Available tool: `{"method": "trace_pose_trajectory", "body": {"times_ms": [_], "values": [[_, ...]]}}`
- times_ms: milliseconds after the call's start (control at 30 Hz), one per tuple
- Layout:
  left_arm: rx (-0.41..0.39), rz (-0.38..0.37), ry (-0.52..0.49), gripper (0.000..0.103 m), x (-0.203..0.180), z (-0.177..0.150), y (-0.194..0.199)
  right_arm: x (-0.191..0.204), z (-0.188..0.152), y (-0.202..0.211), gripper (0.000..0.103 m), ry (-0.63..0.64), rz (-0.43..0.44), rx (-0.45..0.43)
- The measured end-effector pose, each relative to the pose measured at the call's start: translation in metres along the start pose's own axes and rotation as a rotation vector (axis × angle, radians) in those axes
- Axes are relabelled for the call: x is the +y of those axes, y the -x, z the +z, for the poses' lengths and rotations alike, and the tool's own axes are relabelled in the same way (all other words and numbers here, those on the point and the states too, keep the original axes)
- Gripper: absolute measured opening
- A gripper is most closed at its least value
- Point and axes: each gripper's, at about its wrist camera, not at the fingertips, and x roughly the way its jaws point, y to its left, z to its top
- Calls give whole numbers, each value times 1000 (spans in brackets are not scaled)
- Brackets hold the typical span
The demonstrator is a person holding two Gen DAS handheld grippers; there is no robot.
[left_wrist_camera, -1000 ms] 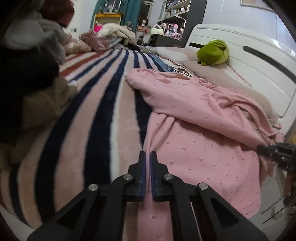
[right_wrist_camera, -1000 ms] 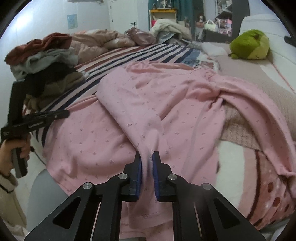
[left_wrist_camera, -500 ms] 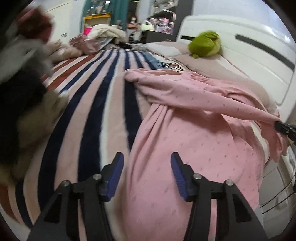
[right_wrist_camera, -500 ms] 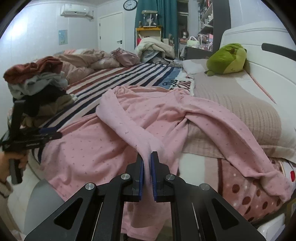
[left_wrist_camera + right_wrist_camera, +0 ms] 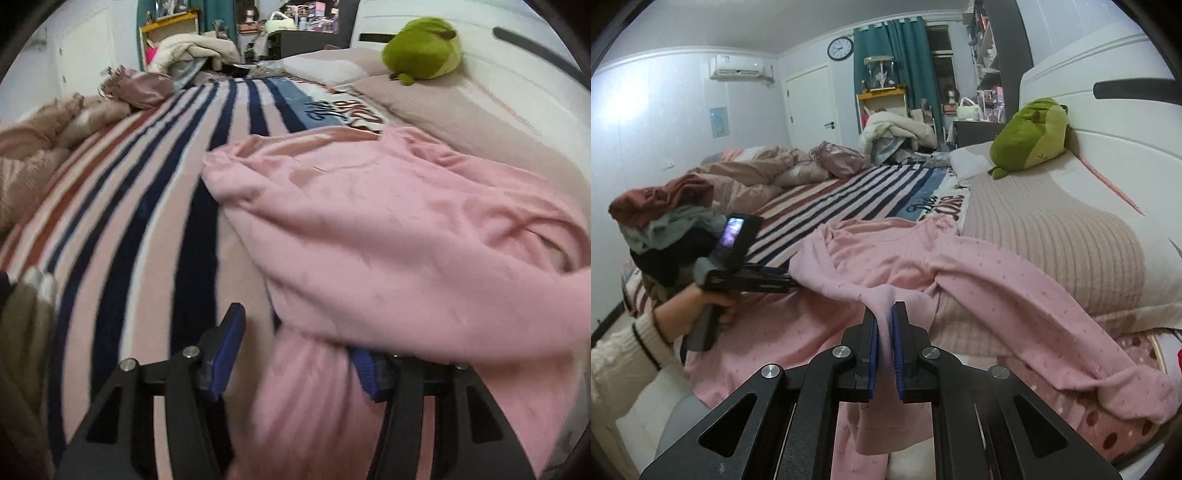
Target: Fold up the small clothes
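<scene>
Covering the bed (image 5: 1052,236) is a striped blanket (image 5: 155,206), with a clothes heap (image 5: 665,221) at 9 o'clock. The pink top (image 5: 886,258) sprawls across it. The right tool (image 5: 884,350) pinches its sleeve; the left tool (image 5: 295,354), jaws just opened, stands parted over pink cloth.

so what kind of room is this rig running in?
A lived-in bedroom, most likely in a home. The work surface is a bed with a striped blanket, a green plush toy against the white headboard, and a pile of clothes waiting nearby.
</scene>
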Motion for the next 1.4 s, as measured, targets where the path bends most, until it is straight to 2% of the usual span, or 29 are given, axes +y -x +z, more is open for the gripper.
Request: {"method": "trace_pose_trajectory", "body": {"times_ms": [67,133,200,267,333,400,433,467,567,667,767,833,933,1000,1100,1167,1233,1300,1367,1400], "values": [[-17,18,32,54,9,6,-2,-1,3,-1,2,1,9,-9],[-69,138,64,54,23,10,5,-1,6,-1,2,7,13,-13],[-99,208,93,55,39,11,11,0,8,1,2,22,2,-13],[-92,228,117,61,55,8,11,-2,8,2,2,27,-17,-5],[-74,262,112,62,64,3,8,-4,5,0,2,18,-1,21],[-69,304,109,66,66,0,7,-4,-3,-6,2,17,10,68],[-71,301,127,71,68,-1,9,-2,-9,-11,2,22,17,100],[-65,278,143,72,71,-1,9,0,-17,-17,2,28,36,150],[-23,135,149,72,68,-5,11,8,-44,-35,3,43,51,279],[-41,99,124,73,58,-24,40,11,-64,-43,4,27,108,370],[-76,19,171,72,54,-41,73,14,-78,-47,6,30,146,441],[-111,-21,185,72,46,-47,91,16,-83,-46,11,28,165,464],[-190,-84,204,72,34,-50,126,12,-78,-30,23,11,160,418],[-236,-116,199,72,28,-49,146,-1,-65,-13,47,-48,162,335],[-302,-159,168,72,15,-46,176,-34,-52,11,53,-173,92,218],[-331,-194,164,72,7,-45,191,-67,-53,19,62,-291,-27,162],[-349,-214,151,73,-2,-46,204,-97,-61,24,62,-379,-153,122],[-354,-218,138,73,-8,-48,213,-120,-70,24,64,-459,-184,110],[-350,-222,129,73,-16,-46,215,-143,-82,18,64,-559,-161,117],[-350,-220,128,73,-18,-45,217,-151,-88,15,67,-594,-164,110]]}}
